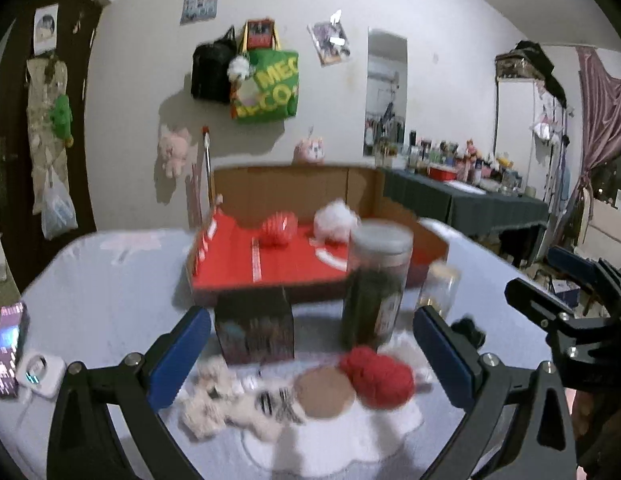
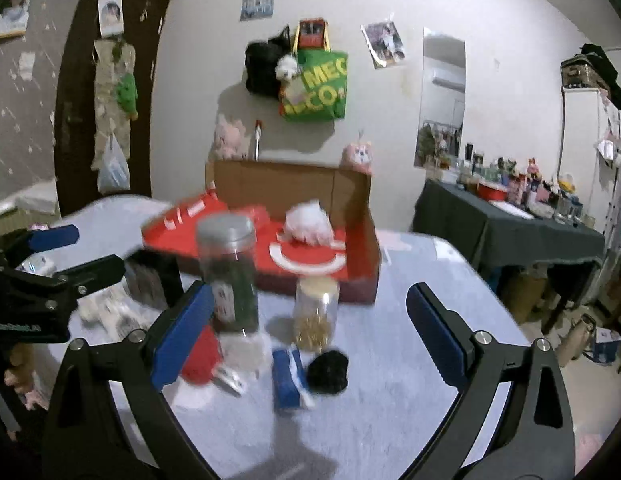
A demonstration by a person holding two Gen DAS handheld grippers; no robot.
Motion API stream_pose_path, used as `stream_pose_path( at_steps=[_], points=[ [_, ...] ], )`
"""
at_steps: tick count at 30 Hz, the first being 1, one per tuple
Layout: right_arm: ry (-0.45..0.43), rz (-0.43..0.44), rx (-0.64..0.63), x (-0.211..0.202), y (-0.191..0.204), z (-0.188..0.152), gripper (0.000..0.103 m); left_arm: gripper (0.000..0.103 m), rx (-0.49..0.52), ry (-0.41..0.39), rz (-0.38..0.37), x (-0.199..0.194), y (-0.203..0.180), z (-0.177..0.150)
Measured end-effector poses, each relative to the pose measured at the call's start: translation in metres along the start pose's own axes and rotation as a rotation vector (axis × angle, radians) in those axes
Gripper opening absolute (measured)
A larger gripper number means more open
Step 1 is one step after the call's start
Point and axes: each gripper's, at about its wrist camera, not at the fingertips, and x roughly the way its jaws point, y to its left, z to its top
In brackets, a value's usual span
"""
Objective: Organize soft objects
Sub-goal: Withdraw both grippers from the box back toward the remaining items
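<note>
Red yarn ball (image 1: 377, 376) clear only left view; both hand-held grippers released, empty.

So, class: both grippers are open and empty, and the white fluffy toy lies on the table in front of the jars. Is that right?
Not quite. Both views show the white fluffy toy in the red-lined box, behind the jars. The left gripper and right gripper are indeed open and empty.
</note>
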Motion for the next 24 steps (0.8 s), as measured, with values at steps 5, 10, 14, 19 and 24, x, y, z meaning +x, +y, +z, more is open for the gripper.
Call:
stream_pose_path(
  at_steps=[5,10,14,19,24],
  points=[
    [0.081,0.023,0.021,0.023,0.003,-0.032,0.099,0.103,-0.022,0.093,0.012,0.022,0.008,-0.033],
    [0.129,0.056,0.028,0.038,0.015,-0.050,0.099,0.103,-0.047,0.145,0.011,0.029,0.021,-0.046],
    [0.147,0.093,0.032,0.046,0.023,-0.051,0.099,0.103,-0.058,0.169,0.025,0.029,0.036,-0.052],
    [0.183,0.160,0.037,0.059,0.039,-0.048,0.099,0.103,-0.067,0.190,0.042,0.026,0.055,-0.053],
    [0.198,0.187,0.020,0.069,0.054,-0.044,0.099,0.102,-0.079,0.215,0.037,0.028,0.072,-0.054]
  ],
)
